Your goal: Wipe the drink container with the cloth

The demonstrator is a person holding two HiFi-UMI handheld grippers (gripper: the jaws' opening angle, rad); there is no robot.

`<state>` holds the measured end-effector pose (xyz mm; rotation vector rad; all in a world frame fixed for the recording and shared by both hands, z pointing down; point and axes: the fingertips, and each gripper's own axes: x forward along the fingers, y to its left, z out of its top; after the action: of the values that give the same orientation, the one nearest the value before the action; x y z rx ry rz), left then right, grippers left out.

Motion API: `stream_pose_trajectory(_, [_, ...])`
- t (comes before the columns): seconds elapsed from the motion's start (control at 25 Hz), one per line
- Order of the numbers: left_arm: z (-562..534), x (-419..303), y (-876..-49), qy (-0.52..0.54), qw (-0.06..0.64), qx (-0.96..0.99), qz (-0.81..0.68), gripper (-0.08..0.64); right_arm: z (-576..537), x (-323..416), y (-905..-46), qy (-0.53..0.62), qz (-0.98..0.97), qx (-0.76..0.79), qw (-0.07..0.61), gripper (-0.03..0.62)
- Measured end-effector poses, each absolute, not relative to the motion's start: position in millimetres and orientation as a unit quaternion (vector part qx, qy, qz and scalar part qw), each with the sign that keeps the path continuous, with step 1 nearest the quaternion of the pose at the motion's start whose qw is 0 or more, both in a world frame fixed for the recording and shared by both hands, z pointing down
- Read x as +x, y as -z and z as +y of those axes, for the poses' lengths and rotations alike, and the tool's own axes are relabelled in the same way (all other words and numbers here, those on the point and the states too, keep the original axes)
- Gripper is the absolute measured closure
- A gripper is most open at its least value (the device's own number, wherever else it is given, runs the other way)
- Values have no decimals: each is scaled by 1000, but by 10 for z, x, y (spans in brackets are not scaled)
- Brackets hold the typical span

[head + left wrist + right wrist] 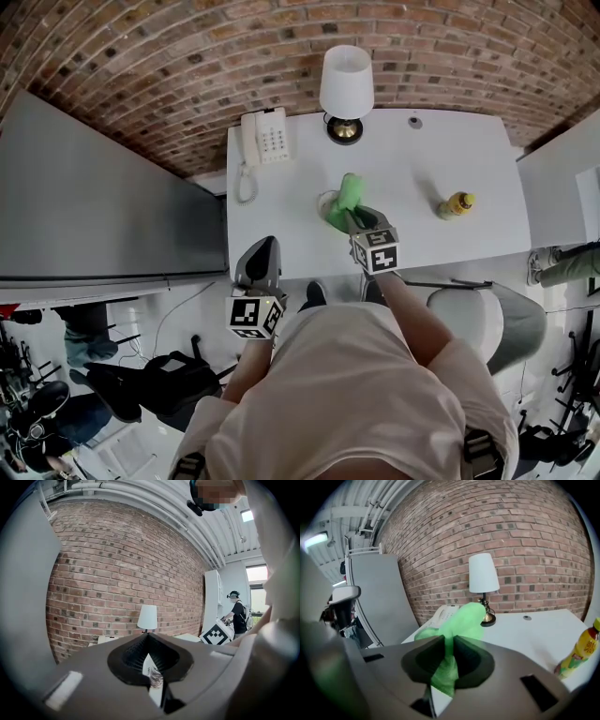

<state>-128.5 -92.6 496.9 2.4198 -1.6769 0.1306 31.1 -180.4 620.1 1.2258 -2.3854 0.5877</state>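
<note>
Right hand-held gripper (450, 641) first: its jaws are pinched tight on the green cloth (461, 620), which bunches up out of the jaws and flops forward above the white counter (422, 159). From the head view that gripper sits over the middle of the counter, near its front edge, and the cloth points toward the back wall. The drink bottle (457, 203), yellow with a yellow cap, stands upright off to the right of the cloth, well apart from it, with a stretch of white counter between them; in the right gripper view it sits low at the far right edge, so the jaws are aimed past it, not at it. Over to the left hand-held gripper (148, 638): jaws closed together with nothing gripped, held at the counter's front left corner and facing the brick wall (117, 564). Straight beyond the cloth stands a table lamp (346, 84) with a white shade on a brass base, against the back edge. Left of the lamp lies a white telephone (267, 136), its coiled cord trailing down toward the front. A white chair (483, 319) stands just below the counter on the right.
</note>
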Motion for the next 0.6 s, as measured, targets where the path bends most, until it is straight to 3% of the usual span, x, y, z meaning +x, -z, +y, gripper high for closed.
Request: stream_pose_trajectory(0.6, [-893, -1318, -5020, -44, 96, 827, -552, 549, -1495, 67, -6288, -238, -855, 415, 198, 529])
